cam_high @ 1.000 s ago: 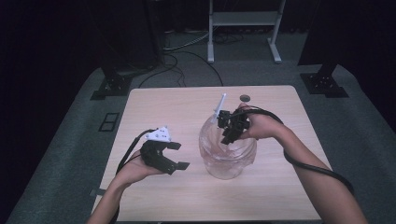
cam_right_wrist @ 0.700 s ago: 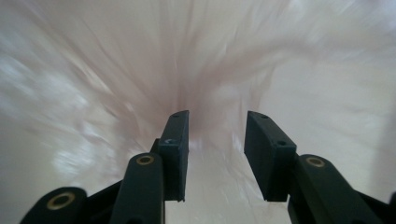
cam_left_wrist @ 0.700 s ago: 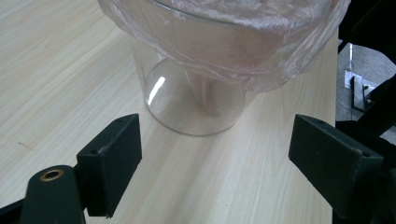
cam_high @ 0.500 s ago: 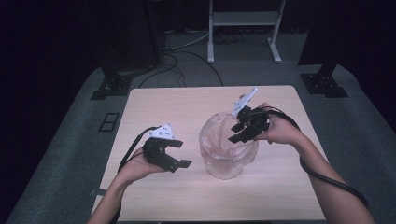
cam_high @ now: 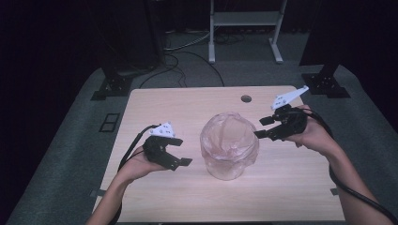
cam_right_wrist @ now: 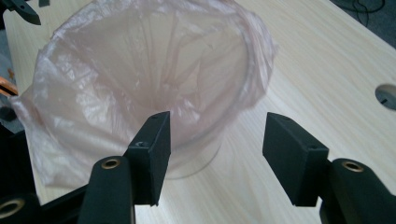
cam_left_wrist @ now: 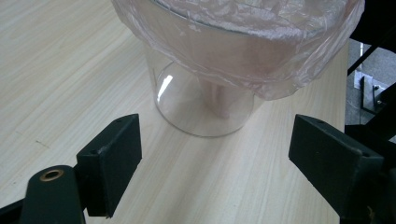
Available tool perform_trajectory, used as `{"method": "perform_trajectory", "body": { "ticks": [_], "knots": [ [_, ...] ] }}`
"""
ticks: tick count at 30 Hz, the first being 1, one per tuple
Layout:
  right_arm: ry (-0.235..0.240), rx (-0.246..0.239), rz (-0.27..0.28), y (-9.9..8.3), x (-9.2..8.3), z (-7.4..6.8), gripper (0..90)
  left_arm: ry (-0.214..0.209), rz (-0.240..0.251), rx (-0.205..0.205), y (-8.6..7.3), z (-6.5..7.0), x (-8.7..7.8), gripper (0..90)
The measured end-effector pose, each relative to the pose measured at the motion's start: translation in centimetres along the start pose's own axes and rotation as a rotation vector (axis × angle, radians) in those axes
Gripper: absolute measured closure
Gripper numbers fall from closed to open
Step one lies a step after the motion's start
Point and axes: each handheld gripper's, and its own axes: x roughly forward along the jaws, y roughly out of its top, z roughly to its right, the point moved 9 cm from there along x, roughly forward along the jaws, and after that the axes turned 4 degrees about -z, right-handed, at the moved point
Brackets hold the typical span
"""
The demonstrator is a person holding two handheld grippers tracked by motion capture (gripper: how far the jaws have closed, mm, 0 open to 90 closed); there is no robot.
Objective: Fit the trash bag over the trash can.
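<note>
1 lined jar point(cam_high: 229, 145), 2 grippers apart.

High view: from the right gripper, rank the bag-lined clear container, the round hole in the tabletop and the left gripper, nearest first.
Measured from the right gripper, which is open:
1. Clear plastic container lined with a thin pinkish plastic bag, just to its left at table centre.
2. Small round hole in the wooden tabletop, behind it near the far edge.
3. Left gripper, beyond the container.

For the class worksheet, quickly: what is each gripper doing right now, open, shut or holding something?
Left gripper: open, holding nothing, beside the clear container.
Right gripper: open, holding nothing, near the pink bag lining the container's rim.
</note>
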Motion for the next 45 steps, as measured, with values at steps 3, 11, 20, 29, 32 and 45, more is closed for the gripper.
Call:
{"method": "perform_trajectory", "body": {
  "ticks": [3,11,20,29,32,45],
  "knots": [
    [-0.007,0.026,0.015,-1.2,-0.3,0.3,40.8,0.000,0.002,0.002,0.0,-0.1,0.1,15.8],
    [-0.007,0.059,0.015,-3.7,-0.1,0.5,40.7,-0.001,-0.007,-0.001,-0.3,0.2,0.5,11.0],
    [-0.001,0.104,0.020,-6.0,0.3,0.9,40.3,0.004,-0.012,-0.011,-0.7,-0.2,0.8,10.2],
    [0.015,0.148,0.030,-8.7,1.3,0.6,40.1,0.007,-0.018,-0.027,-1.7,-0.4,1.0,10.1],
    [0.021,0.159,0.027,-9.7,1.6,0.5,40.0,0.008,-0.021,-0.028,-2.1,-0.4,1.0,10.2],
    [0.026,0.223,0.023,-13.1,1.9,0.5,39.9,0.001,-0.033,-0.040,-3.4,-0.3,1.7,10.1]
  ]
}}
